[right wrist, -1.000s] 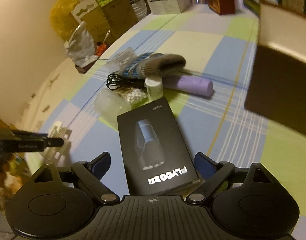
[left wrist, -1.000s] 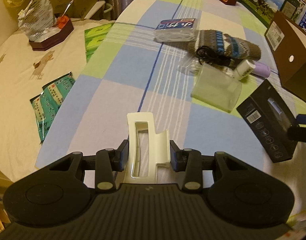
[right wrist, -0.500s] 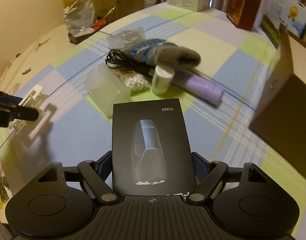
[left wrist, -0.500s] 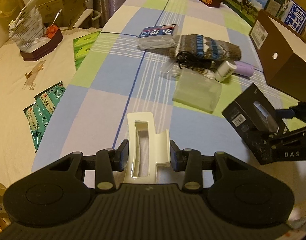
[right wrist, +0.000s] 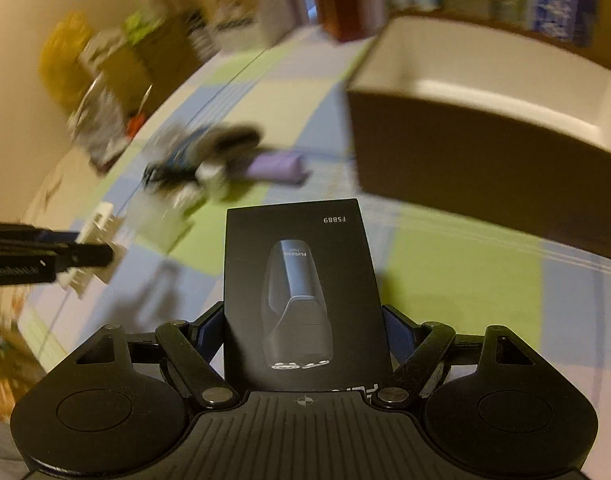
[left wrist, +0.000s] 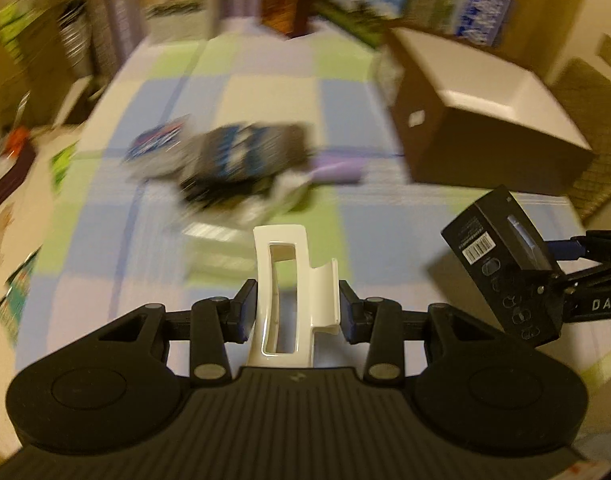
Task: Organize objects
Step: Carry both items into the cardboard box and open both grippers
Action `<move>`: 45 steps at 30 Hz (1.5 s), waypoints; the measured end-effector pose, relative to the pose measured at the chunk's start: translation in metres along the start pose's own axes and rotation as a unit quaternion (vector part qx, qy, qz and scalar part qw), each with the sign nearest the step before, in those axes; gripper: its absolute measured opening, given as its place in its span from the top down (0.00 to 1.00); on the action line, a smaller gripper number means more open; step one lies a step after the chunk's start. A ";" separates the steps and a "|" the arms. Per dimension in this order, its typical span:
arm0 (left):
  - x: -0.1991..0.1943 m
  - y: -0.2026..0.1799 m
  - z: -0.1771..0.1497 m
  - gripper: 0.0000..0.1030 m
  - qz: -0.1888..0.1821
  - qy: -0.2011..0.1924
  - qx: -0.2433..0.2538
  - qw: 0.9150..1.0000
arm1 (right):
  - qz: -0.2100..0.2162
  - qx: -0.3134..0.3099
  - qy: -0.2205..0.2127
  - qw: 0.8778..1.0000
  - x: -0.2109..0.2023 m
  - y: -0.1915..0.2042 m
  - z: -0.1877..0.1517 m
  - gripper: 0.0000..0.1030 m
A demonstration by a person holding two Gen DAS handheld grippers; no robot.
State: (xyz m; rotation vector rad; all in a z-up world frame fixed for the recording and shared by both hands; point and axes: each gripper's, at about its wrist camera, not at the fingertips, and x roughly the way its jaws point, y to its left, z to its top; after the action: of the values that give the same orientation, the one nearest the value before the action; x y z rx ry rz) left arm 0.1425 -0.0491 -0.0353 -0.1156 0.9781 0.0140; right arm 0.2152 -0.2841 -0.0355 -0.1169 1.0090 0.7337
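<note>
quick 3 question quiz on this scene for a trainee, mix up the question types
1. True or false: the left gripper is shut on the white plastic clip.
2. What does the right gripper hold? A) a purple tube B) the black shaver box C) a knitted sock
3. Fill in: the brown cardboard box ahead of the right gripper is open at the ____.

Key: 1 true. 2 B. 3 top; its white inside shows and looks bare as far as the blurred right wrist view tells.
</note>
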 end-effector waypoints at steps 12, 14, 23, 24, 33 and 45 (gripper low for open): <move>0.026 -0.111 0.093 0.65 -0.050 -0.065 0.103 0.991 | -0.079 0.062 -0.122 0.987 -0.088 -0.097 0.043 0.25; 0.031 -0.123 0.109 0.66 -0.049 -0.076 0.107 0.990 | -0.086 0.064 -0.136 0.985 -0.095 -0.110 0.054 0.25; 0.059 -0.162 0.179 0.66 -0.031 -0.107 0.124 0.986 | -0.114 0.066 -0.156 0.979 -0.086 -0.165 0.116 0.25; 0.064 -0.165 0.185 0.66 -0.029 -0.106 0.125 0.986 | -0.116 0.068 -0.151 0.979 -0.080 -0.173 0.121 0.25; 0.134 -0.187 0.209 0.66 -0.007 -0.048 0.126 0.991 | -0.199 0.046 -0.047 0.978 -0.005 -0.213 0.141 0.25; 0.188 -0.191 0.204 0.66 0.009 -0.003 0.132 0.991 | -0.265 0.005 -0.008 0.964 0.040 -0.227 0.129 0.25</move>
State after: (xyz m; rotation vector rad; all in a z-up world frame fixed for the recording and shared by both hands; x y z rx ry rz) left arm 0.4280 -0.2249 -0.0607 0.1366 0.9673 -0.0978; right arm 0.4597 -0.3832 -0.0509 -0.3571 0.9088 0.2379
